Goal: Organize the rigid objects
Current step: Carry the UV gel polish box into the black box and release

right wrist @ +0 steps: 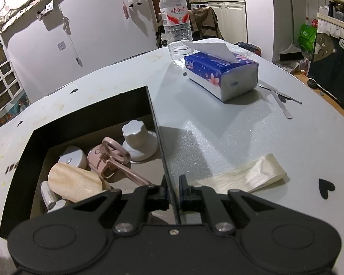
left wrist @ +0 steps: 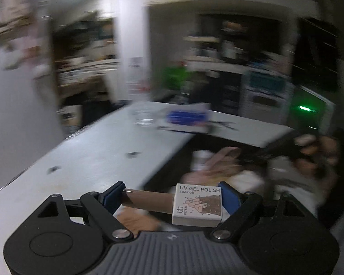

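Note:
My left gripper (left wrist: pixel 169 197) is shut on a gel polish bottle (left wrist: pixel 197 205), white square base with a brown cap, held sideways in the air above the black box (left wrist: pixel 172 176). That view is blurred. My right gripper (right wrist: pixel 173 193) is shut on the right wall of the black box (right wrist: pixel 158 123). Inside the box lie a white knobbed lid (right wrist: pixel 138 141), a pink eyelash curler (right wrist: pixel 113 158), a wooden oval brush (right wrist: pixel 74 182) and a small white case (right wrist: pixel 72 159). The other gripper (left wrist: pixel 293 146) shows at the right of the left wrist view.
On the white table (right wrist: pixel 217 133) stand a water bottle (right wrist: pixel 175 20) and a blue tissue pack (right wrist: pixel 222 73). Metal nail tools (right wrist: pixel 279 98) lie to the right. A cream folded strip (right wrist: pixel 247 175) lies near my right gripper. Shelves and a wall stand behind.

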Demonstrator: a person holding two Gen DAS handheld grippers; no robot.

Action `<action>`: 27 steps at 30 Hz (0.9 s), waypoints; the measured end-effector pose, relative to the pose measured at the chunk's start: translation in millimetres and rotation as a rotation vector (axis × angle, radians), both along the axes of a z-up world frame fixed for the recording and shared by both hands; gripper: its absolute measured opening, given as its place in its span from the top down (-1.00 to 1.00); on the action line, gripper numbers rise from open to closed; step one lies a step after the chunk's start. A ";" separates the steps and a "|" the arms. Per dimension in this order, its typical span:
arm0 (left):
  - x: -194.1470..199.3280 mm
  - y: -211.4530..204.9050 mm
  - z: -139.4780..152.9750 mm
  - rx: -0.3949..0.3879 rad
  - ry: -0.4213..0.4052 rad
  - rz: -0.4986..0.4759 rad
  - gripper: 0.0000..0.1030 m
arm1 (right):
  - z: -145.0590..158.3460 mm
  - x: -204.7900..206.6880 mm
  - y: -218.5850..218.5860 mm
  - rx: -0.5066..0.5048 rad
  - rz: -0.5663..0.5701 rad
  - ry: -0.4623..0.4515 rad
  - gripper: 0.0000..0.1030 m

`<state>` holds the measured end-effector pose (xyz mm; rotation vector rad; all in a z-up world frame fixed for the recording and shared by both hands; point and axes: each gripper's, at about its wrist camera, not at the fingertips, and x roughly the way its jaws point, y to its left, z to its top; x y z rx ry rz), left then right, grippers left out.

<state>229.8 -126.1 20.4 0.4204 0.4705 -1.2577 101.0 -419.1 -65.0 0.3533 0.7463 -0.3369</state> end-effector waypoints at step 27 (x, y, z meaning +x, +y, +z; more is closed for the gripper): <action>-24.0 -57.5 -22.3 0.236 0.078 -0.224 -0.93 | -0.1 -1.1 -1.1 0.007 -0.003 -0.005 0.84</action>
